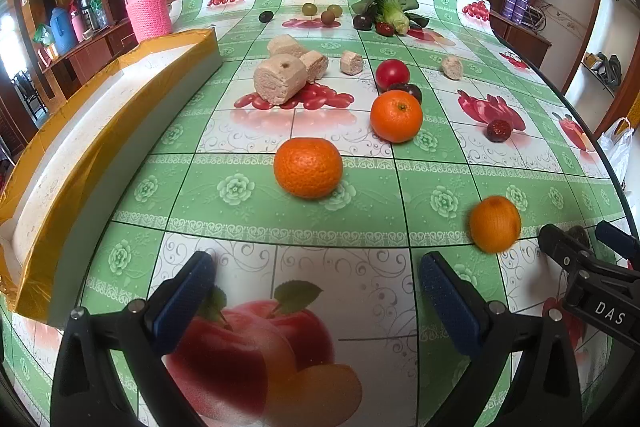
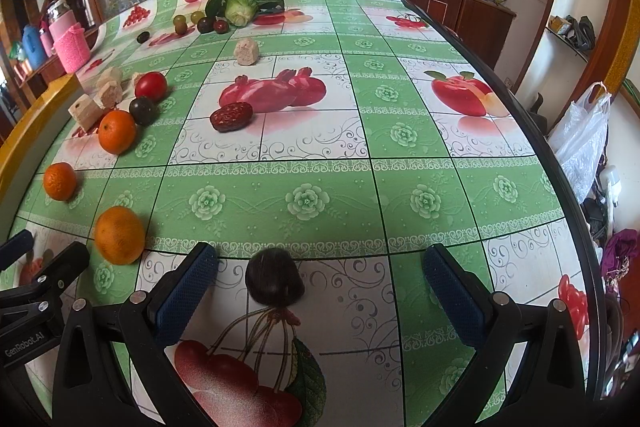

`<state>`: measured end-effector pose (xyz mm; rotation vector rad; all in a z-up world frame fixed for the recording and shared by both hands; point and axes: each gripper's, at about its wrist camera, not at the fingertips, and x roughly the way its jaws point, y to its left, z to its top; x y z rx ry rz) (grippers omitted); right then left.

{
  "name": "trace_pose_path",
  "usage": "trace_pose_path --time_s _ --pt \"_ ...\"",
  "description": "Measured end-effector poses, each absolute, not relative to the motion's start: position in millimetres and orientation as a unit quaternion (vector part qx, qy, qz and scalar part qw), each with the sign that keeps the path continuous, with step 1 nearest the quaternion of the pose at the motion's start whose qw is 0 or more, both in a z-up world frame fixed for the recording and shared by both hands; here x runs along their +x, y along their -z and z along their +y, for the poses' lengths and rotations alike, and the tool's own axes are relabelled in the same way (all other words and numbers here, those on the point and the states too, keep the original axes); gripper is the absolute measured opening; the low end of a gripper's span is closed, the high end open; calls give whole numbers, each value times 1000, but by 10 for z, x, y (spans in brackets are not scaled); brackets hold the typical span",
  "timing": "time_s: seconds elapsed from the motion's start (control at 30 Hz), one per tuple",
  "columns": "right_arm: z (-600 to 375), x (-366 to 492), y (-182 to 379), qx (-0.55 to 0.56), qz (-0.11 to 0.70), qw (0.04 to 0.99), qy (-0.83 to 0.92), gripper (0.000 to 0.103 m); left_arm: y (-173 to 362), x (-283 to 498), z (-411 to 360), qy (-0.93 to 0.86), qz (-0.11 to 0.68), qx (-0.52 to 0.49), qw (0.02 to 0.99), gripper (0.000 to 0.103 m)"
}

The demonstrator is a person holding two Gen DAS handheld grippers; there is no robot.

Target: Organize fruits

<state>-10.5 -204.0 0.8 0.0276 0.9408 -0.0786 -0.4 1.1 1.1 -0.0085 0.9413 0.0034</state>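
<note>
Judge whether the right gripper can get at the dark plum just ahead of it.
Probably yes: the right gripper is open, and the plum lies on the table between its fingers with nothing in the way.

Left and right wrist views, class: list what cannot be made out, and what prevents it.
- Tray, left wrist view: its contents are hidden behind the yellow-taped wall.
- Nearest orange, left wrist view: motion blur smears its skin.
- Dark fruit between the open right tool, right wrist view: blurred, kind unclear.
- Small dark fruits by the greens, right wrist view: too small to identify.
</note>
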Motion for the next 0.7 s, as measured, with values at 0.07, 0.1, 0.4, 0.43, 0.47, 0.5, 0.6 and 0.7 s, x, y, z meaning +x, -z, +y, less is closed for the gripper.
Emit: trace_pose_path --time_s 0.07,0.1,0.4,0.43,0.47,0.5,0.6,0.7 --pt "-2040 -106 -9 13 453 891 38 103 -10 -4 9 -2 453 -4 891 103" --pt "-2039 -105 -9 13 453 891 38 103 -11 -4 10 -2 453 -4 891 103" --pt "-2050 -120 -14 13 454 890 40 103 -11 -5 10 -2 453 -4 891 103" --pt "-2040 -117 -14 11 455 890 39 103 -10 -4 10 -2 453 -4 891 103" --pt "-2048 -112 -16 10 457 889 38 103 -14 -5 14 -2 453 -4 891 103" --pt "-2033 -92 -19 8 461 887 38 103 -12 -4 12 -1 454 -4 891 103" --pt "-1996 -72 -42 -1 473 880 48 103 -18 -4 31 0 457 -2 889 103" --pt "-1953 -140 -119 -14 477 877 50 103 -40 29 76 -9 454 -5 891 103"
